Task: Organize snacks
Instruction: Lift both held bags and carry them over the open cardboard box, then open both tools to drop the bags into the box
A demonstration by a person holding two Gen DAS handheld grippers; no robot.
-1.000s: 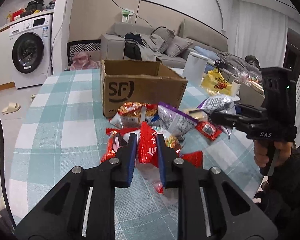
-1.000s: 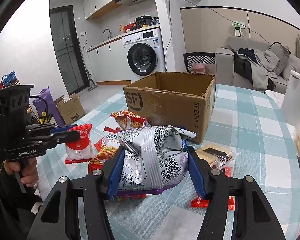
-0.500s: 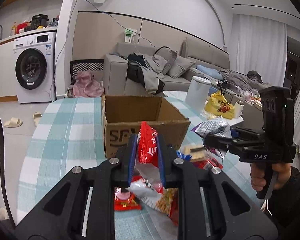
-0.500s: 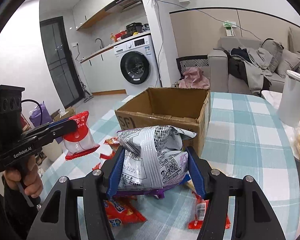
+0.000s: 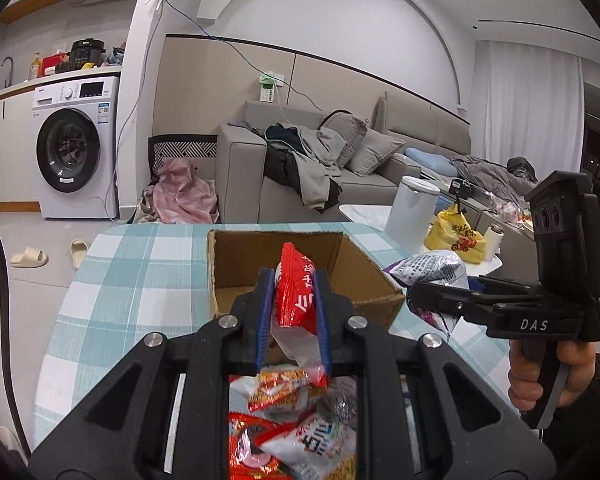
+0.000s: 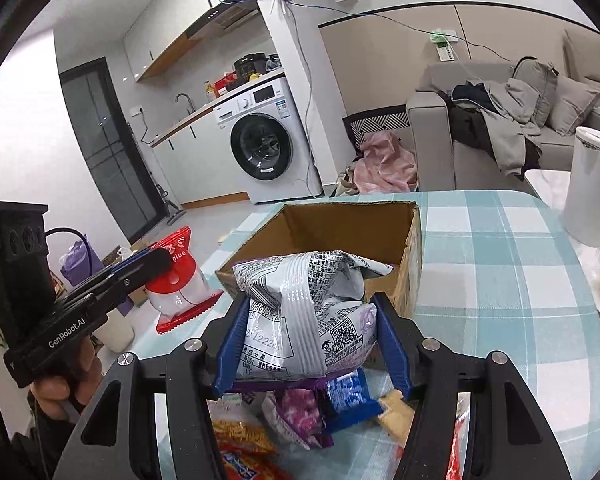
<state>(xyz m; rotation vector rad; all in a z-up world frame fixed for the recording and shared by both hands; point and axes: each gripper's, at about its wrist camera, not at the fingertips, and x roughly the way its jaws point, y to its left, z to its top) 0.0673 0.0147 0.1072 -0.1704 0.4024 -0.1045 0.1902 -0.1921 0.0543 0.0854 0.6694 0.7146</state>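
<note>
The left gripper [image 5: 293, 300] pinches a red packet [image 5: 296, 292] between its blue pads, held up in the air in front of the open box [image 5: 300, 276]. The right gripper [image 6: 306, 340] is clamped on a puffy silver bag [image 6: 304, 312], jaws spread wide around it, also raised just before the box's near edge. The box is cardboard, open at the top, and stands on a table [image 5: 140, 272] with a teal-and-white check cloth. Below both grippers a heap of loose snacks [image 5: 296, 420] lies on the cloth. Beyond the table are a washer [image 5: 74, 152], a grey sofa [image 5: 340, 160] with clothes, and a white canister [image 6: 590, 188] at the right
</note>
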